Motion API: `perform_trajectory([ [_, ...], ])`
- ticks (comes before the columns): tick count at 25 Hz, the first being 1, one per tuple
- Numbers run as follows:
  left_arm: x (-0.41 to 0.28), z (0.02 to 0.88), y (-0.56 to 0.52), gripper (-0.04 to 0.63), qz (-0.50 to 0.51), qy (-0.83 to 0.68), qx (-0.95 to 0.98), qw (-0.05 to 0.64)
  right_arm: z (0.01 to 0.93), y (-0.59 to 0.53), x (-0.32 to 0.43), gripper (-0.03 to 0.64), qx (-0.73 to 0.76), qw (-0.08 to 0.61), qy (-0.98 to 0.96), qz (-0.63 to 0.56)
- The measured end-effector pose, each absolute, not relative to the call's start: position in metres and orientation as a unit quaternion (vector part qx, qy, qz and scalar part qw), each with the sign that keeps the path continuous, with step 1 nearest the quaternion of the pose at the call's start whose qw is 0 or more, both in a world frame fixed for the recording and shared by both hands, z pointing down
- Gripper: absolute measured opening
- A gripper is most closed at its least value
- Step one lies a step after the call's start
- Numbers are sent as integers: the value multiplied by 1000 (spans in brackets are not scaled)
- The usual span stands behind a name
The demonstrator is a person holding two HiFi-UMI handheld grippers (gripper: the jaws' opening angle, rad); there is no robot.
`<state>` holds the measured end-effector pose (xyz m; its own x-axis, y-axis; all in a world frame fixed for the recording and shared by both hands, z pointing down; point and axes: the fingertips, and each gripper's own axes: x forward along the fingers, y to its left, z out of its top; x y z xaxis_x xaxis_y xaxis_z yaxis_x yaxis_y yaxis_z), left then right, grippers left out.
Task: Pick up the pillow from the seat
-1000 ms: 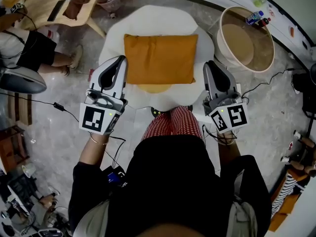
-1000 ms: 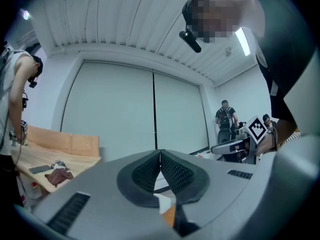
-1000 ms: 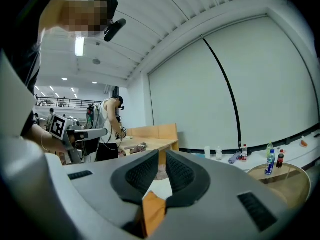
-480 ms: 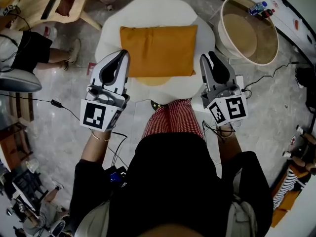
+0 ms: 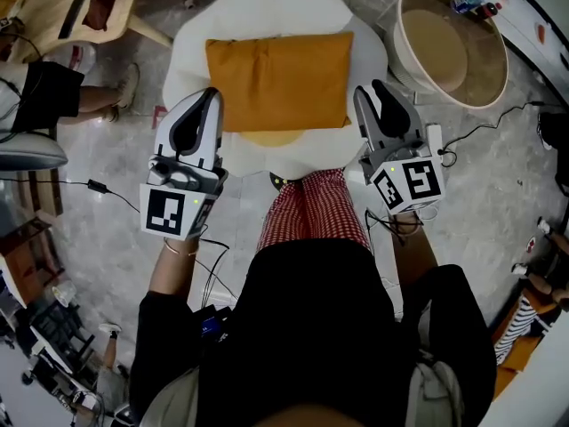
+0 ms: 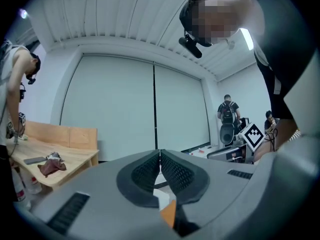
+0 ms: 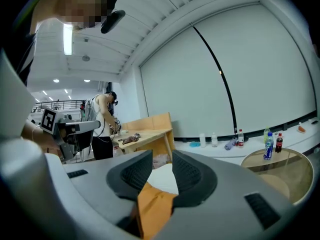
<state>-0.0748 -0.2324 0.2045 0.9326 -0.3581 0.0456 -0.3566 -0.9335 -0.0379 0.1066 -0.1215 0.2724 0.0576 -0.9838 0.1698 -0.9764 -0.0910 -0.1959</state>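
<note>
An orange pillow [image 5: 277,80] lies flat on a white round seat [image 5: 276,7] in the head view. My left gripper [image 5: 212,92] is shut and empty, its tips just off the pillow's near left corner. My right gripper [image 5: 371,89] hovers at the near right corner; its jaws have just been opening and stand apart. In the right gripper view the pillow's corner [image 7: 155,206] shows low between the pads [image 7: 134,174], which do not press on it. In the left gripper view the left gripper [image 6: 160,156] has its jaws together, with a sliver of the pillow [image 6: 169,213] below them.
A round tan tub [image 5: 452,43] with bottles [image 5: 469,0] behind it stands right of the seat. A wooden table [image 5: 71,7] and a seated person [image 5: 44,96] are at the left. Cables run over the floor. My red checked trouser leg [image 5: 313,216] is just before the seat.
Both grippers have come forward and down toward the pillow's near corners. The right jaws have gone from together to apart. The left jaws stay together.
</note>
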Motion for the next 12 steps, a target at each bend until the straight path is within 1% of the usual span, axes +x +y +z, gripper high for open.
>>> perform_trajectory([
  [9, -58, 236, -232, 11, -43, 176, -983, 9, 318, -128, 119, 134, -725, -4, 671, -156],
  [12, -52, 246, -233, 11, -37, 180, -983, -3, 335, -131, 121, 146, -720, -16, 675, -162],
])
